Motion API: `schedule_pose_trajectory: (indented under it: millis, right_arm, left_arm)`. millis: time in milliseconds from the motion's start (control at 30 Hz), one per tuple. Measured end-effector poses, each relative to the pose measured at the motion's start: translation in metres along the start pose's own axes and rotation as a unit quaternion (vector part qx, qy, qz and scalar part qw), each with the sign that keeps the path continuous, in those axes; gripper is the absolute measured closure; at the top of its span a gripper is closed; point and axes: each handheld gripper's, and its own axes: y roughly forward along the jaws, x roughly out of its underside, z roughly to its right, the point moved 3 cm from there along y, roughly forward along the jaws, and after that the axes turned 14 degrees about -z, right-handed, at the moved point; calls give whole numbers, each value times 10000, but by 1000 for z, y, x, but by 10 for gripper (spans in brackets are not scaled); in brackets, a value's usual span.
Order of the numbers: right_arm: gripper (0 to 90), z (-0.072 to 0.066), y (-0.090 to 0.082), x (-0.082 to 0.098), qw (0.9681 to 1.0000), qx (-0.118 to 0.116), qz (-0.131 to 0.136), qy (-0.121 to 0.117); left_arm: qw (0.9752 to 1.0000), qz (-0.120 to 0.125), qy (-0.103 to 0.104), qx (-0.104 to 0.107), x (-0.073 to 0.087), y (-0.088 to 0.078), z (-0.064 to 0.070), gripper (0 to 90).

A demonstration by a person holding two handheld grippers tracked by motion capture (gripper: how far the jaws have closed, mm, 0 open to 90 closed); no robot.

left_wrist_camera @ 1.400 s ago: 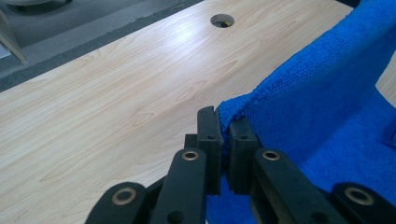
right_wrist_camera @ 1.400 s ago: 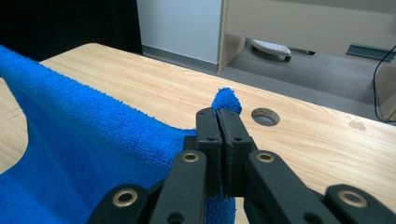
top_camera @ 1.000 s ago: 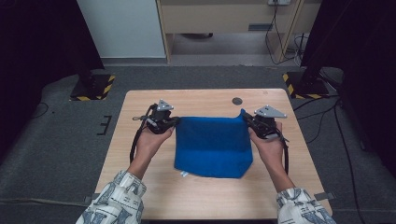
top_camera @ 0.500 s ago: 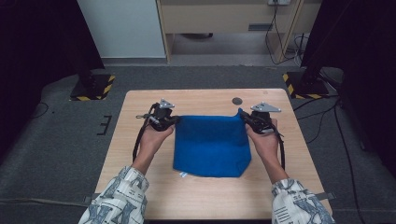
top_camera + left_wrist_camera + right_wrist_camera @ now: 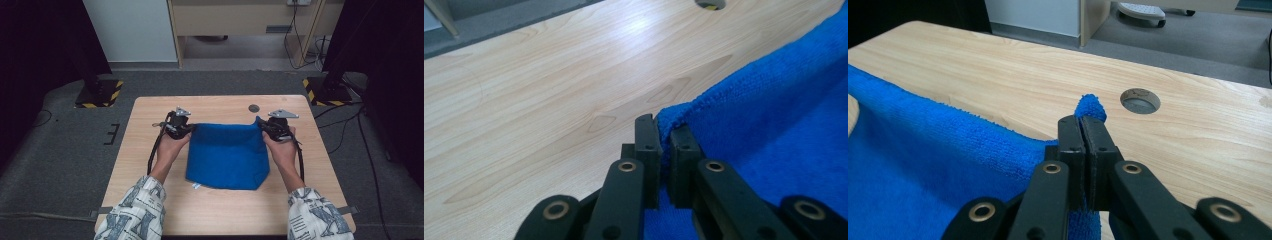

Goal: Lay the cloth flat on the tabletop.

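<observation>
A blue towel (image 5: 227, 157) lies folded on the wooden table (image 5: 210, 215), its far edge stretched between both grippers. My left gripper (image 5: 186, 129) is shut on the towel's far left corner; in the left gripper view the cloth (image 5: 774, 125) is pinched between the black jaws of that gripper (image 5: 663, 132). My right gripper (image 5: 263, 126) is shut on the far right corner, and a tuft of blue cloth (image 5: 1091, 107) pokes out past the tips of the right gripper (image 5: 1081, 125). A small white tag (image 5: 196, 186) sticks out at the towel's near left corner.
A round cable hole (image 5: 254, 108) sits in the table near the far edge, just beyond the right gripper. Black stands with yellow-striped feet (image 5: 100, 95) flank the table on the floor. A wooden desk (image 5: 240, 20) stands behind.
Both hands have moved away from the person and lower, carrying the towel's far edge towards the table's far side. The towel now lies more spread out and flatter.
</observation>
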Motion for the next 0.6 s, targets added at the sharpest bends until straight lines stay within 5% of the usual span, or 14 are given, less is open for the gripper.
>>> schedule_pose_trajectory:
  millis: [267, 300, 400, 600]
  right_arm:
    - [858, 5, 14, -3, 9999, 90, -45, 35]
    - [646, 8, 21, -5, 9992, 406, 18, 61]
    - [441, 13, 28, -2, 9977, 600, -83, 301]
    - [387, 11, 21, 6, 9981, 553, -151, 238]
  left_arm:
    - [9994, 221, -160, -212, -3, 15, -9, 821]
    - [9983, 334, -252, -397, -4, 23, -13, 633]
    - [9976, 362, -379, -450, -4, 25, -17, 470]
    - [9984, 224, -73, -514, -3, 17, -12, 394]
